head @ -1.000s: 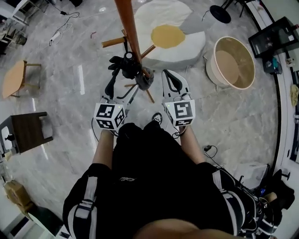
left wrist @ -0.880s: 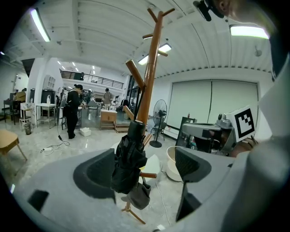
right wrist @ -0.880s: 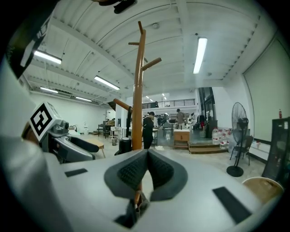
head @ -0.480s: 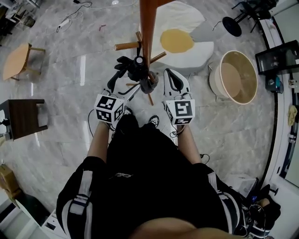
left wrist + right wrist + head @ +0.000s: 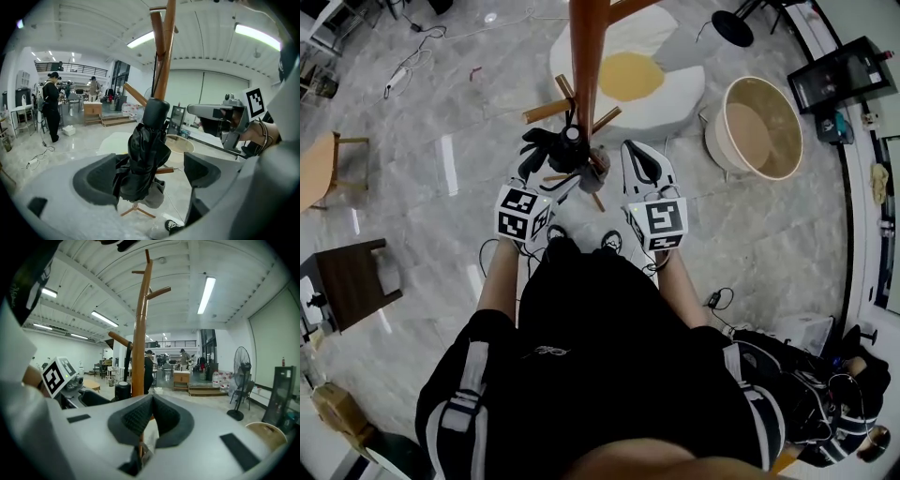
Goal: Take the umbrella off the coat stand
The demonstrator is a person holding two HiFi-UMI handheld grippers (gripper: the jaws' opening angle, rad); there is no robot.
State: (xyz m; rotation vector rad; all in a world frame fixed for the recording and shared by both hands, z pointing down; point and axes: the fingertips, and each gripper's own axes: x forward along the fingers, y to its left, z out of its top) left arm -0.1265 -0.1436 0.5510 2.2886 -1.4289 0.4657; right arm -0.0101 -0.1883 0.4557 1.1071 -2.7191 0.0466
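Observation:
A black folded umbrella [image 5: 143,154] hangs against the wooden pole of the coat stand [image 5: 161,61], above a side peg [image 5: 166,170]. My left gripper [image 5: 147,174] is open and its jaws have just been opening, with the umbrella between them. The cloth lies near the left pad [image 5: 96,180]; the right pad [image 5: 202,168] stands apart from it. In the head view the umbrella [image 5: 555,148] sits by the pole [image 5: 586,56], the left gripper [image 5: 551,173] at it. My right gripper [image 5: 637,155] waits just right of the pole, its jaws [image 5: 151,420] shut on nothing.
A white and yellow egg-shaped cushion [image 5: 628,75] lies behind the stand, a round beige tub [image 5: 759,127] to its right. A dark stool [image 5: 352,281] and a wooden table [image 5: 314,169] stand at the left. Cables trail on the marble floor. People stand far off [image 5: 50,108].
The left gripper has sunk and tipped down beside the umbrella, and its jaws stand a little wider. The right gripper has shifted slightly and then held still.

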